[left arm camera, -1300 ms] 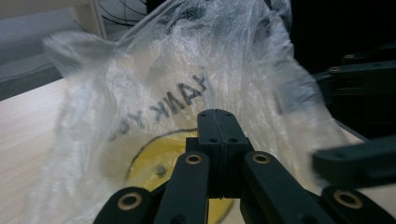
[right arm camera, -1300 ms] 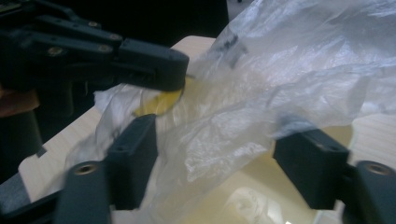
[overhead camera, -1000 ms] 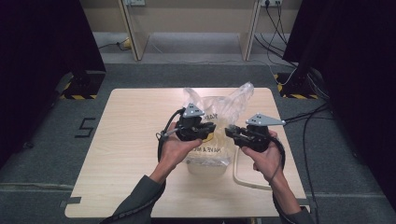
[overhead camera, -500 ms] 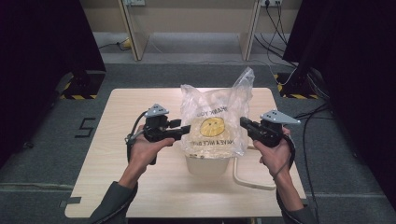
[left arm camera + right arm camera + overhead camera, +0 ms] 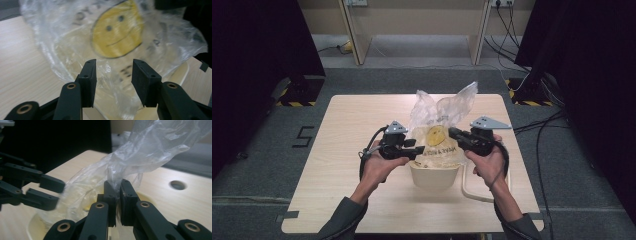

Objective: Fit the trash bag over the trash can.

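Observation:
A clear plastic bag printed with a yellow smiley face stands in a cream bowl at the middle of the wooden table. My left gripper is at the bag's lower left side. Its jaws have just been closing a little but still stand apart. Bag film lies just ahead of the tips, unpressed. My right gripper is at the bag's right side. It is shut on a gathered fold of the film, though its jaws have just eased slightly.
A cream cable loops on the table to the right of the bowl. A round hole is in the tabletop beyond the bag. Cables lie on the floor at the right, and desk legs stand beyond the far edge.
The left gripper let go of the bag, swung out to the left, then came back lower against the bag's left side with its jaws apart. The bag now stands taller.

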`<state>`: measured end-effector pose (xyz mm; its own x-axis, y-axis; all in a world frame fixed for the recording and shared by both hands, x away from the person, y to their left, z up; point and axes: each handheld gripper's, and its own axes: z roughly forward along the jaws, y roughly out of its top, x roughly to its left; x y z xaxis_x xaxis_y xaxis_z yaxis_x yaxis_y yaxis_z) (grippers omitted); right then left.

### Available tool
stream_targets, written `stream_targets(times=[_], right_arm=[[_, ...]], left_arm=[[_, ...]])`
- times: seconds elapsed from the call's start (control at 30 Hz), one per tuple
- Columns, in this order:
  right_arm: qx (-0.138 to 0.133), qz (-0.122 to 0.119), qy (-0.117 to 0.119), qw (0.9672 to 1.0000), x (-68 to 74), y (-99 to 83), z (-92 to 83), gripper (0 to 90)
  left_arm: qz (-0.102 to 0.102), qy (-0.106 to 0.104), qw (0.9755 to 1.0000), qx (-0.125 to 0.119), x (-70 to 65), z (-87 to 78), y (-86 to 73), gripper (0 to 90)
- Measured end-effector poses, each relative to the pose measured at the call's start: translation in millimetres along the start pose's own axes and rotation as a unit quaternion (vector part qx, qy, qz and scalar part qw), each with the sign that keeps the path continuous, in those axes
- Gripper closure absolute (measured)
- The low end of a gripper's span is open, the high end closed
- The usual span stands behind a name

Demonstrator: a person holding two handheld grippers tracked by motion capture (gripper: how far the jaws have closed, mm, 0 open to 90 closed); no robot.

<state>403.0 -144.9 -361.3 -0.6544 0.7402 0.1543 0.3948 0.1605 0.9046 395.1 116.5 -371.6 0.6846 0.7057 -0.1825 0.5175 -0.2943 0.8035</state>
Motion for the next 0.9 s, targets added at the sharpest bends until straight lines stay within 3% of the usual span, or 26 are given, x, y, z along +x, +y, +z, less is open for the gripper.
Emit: stream_targets(times=[0.13,0.33,0.4,0.5,0.6,0.67,0.7,0.73,0.8,0.9], right_arm=[[0.028,0.003,0.018,0.9994,5.2,-8.8,17.0,84.0],[0.056,0.002,0.029,0.9980,4.2,-19.1,17.5,83.7],[0.070,-0.003,0.033,0.9970,2.3,-24.2,15.2,83.0],[0.078,-0.013,0.031,0.9964,2.8,-26.4,13.1,82.2],[0.088,-0.029,0.022,0.9954,3.8,-31.1,10.5,80.8],[0.089,-0.029,0.020,0.9955,3.6,-32.0,10.3,80.7],[0.089,-0.031,0.020,0.9953,3.4,-34.1,10.2,79.1],[0.089,-0.031,0.020,0.9953,3.4,-34.1,10.2,79.1],[0.091,-0.028,0.017,0.9953,2.7,-35.6,8.3,71.0],[0.091,-0.025,0.013,0.9955,1.4,-34.9,4.6,63.0]], left_arm=[[0.005,-0.002,1.0000,-0.004,-2.5,-4.7,0.1,52.3],[-0.019,0.039,0.9986,-0.030,17.9,-17.4,3.7,47.9],[-0.036,0.054,0.9974,-0.033,27.3,-14.1,4.0,45.9],[-0.033,0.064,0.9969,-0.029,30.0,-9.3,5.3,42.1],[-0.051,0.081,0.9948,-0.034,36.8,5.7,10.9,40.9],[-0.049,0.081,0.9949,-0.035,38.0,10.3,12.3,45.5],[-0.047,0.083,0.9948,-0.036,38.0,14.2,13.4,57.1],[-0.038,0.078,0.9956,-0.034,36.5,17.0,14.0,57.1],[-0.011,0.074,0.9967,-0.030,28.4,18.5,14.5,76.2],[0.019,0.067,0.9973,-0.021,14.6,14.2,12.6,78.1]])
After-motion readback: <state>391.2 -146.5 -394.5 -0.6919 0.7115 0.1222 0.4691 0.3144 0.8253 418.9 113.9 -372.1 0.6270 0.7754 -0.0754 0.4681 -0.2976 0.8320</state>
